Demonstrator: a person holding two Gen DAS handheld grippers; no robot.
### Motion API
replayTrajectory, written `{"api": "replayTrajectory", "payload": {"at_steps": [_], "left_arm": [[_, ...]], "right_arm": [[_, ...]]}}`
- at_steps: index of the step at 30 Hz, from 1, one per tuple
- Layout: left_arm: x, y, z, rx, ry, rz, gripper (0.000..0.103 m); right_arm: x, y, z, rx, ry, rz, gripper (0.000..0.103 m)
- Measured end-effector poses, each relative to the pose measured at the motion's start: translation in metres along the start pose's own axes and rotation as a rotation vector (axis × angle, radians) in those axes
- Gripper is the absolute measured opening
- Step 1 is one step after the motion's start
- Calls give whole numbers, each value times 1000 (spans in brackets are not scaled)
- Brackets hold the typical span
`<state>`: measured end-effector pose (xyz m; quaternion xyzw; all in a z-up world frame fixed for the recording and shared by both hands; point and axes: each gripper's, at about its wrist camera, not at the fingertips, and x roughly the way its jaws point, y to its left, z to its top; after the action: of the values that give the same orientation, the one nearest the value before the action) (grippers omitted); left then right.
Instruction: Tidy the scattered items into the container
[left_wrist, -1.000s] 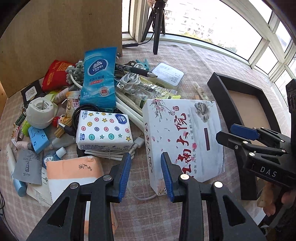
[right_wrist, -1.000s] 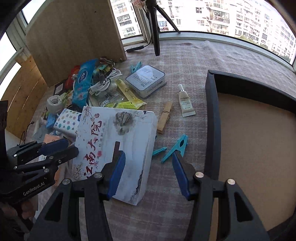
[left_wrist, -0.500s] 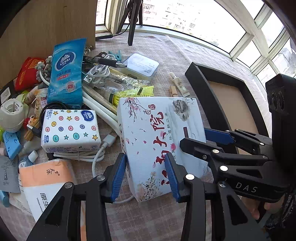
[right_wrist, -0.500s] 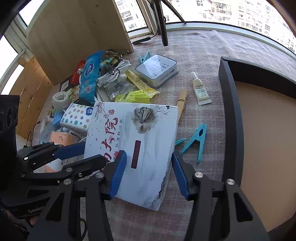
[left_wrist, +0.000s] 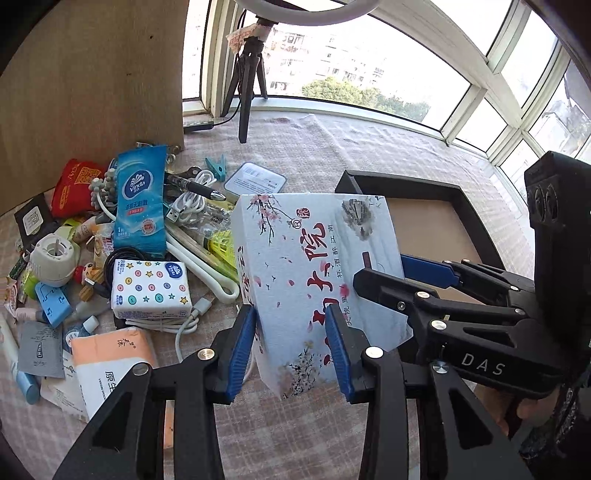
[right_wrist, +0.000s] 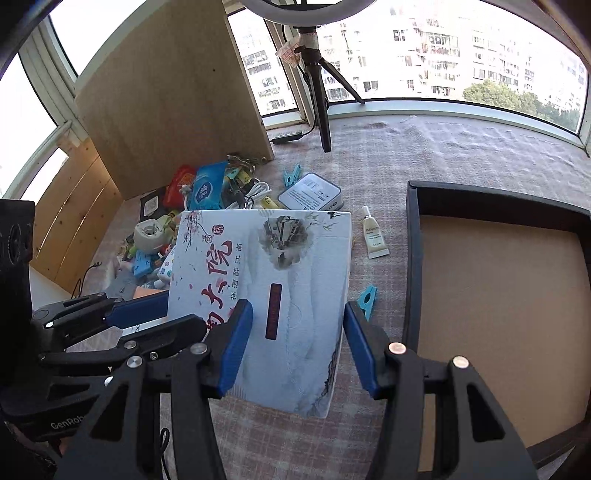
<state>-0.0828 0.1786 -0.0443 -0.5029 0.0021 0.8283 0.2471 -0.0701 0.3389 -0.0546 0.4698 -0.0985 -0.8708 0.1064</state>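
A large white tissue box (left_wrist: 314, 273) with red Chinese writing and blossoms is lifted off the table, tilted. My left gripper (left_wrist: 291, 347) is shut on its near left corner. My right gripper (right_wrist: 299, 343) is shut on its right end; it also shows in the left wrist view (left_wrist: 417, 273). The box also shows in the right wrist view (right_wrist: 273, 291). The black tray (right_wrist: 412, 258) with a brown floor lies to the right, empty.
A heap of small items lies at left: blue Vinda wipes (left_wrist: 138, 199), starred tissue pack (left_wrist: 151, 288), orange tissue pack (left_wrist: 110, 354), white cables (left_wrist: 192, 199), a tin (right_wrist: 310, 194). A cream tube (right_wrist: 373, 238) and blue peg (right_wrist: 367, 299) lie beside the tray. A tripod (right_wrist: 319, 85) stands behind.
Both grippers have closed on the tissue box and raised it off the table, tilting it up. It has shifted right toward the tray.
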Motion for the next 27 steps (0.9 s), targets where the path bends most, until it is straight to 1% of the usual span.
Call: {"api": "replayTrajectory", "payload": {"at_steps": [4,7,12,15,17,18,20,23,27], "left_arm": [[0,-42,10,37,-29,-42,36],[10,-87,14,85,-40,-85,36],[41,-167,20,129,-5,-190,36],[59,-217,23,193,7,-203,37],[65,-237,25,211,25,-213,35],[65,-243,26,216,20,-210,35],[61,-248,28,231,-2,-193,35],[53,-236,29,207,-14,-167,35],[40,-195,26,136,-36,-105,35]], "right_arm": [[-37,-34,-6,25,-44,-45,51],[-65,-71,-15,58,-69,-99,51],[-111,-143,-27,143,-96,-238,51],[-134,-184,-35,198,-110,-294,51],[-147,-199,-40,205,-139,-375,52],[-152,-203,-42,196,-157,-409,53],[-156,-206,-43,172,-174,-425,53],[-152,-200,-38,126,-188,-386,53],[-133,-168,-27,46,-184,-315,53]]}}
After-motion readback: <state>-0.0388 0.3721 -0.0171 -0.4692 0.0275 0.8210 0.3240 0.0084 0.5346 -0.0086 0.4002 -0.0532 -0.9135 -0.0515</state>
